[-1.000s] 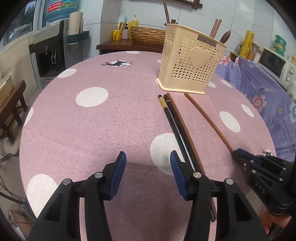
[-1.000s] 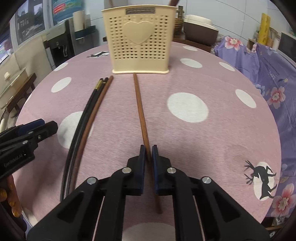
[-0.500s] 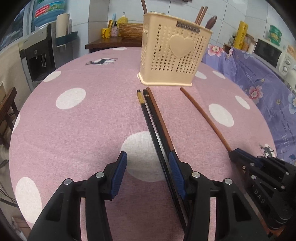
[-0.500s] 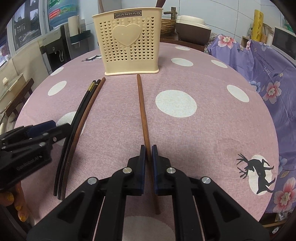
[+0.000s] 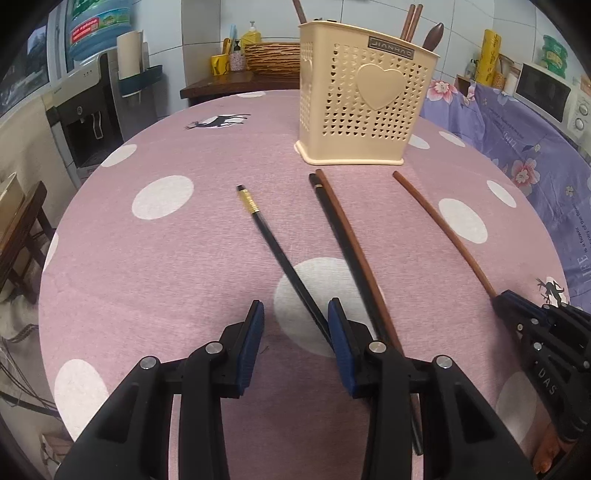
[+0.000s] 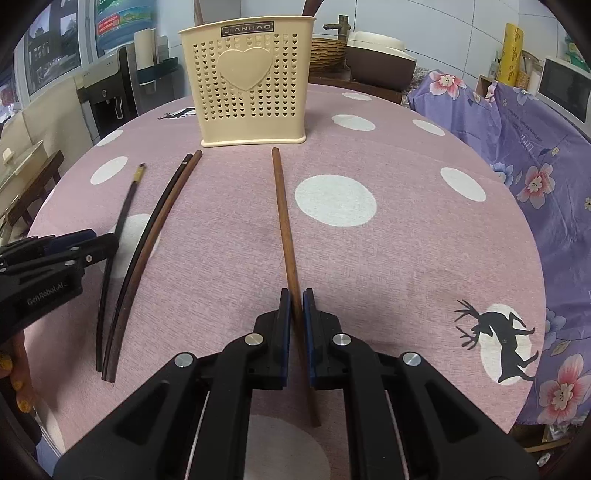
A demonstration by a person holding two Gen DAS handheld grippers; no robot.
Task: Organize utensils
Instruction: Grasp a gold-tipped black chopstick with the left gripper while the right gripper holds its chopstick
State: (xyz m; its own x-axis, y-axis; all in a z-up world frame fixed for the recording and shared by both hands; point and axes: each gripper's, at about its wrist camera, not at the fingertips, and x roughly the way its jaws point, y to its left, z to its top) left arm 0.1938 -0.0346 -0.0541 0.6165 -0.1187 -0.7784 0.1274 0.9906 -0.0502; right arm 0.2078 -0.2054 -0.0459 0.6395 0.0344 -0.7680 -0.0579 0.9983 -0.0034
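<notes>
A cream perforated utensil holder (image 5: 360, 107) stands at the far side of the pink dotted table and also shows in the right wrist view (image 6: 249, 79). My left gripper (image 5: 295, 332) is open; a black chopstick with a gold band (image 5: 280, 258) runs between its fingers and touches the right pad. A black and a brown chopstick (image 5: 351, 251) lie just right of it. My right gripper (image 6: 296, 306) is shut on a lone brown chopstick (image 6: 282, 206) lying on the table, seen in the left wrist view too (image 5: 443, 232).
Several utensils stand in the holder (image 5: 412, 20). A purple floral cloth (image 6: 535, 155) covers furniture to the right. A water dispenser (image 5: 92, 107) stands at the left, a wooden side table with a basket (image 5: 271, 55) behind. The table edge (image 5: 48, 266) curves near my left gripper.
The gold-banded black chopstick has swung left, away from the other pair, its near end now between my left fingers. The left gripper moved right and forward. The right gripper stays shut on its chopstick.
</notes>
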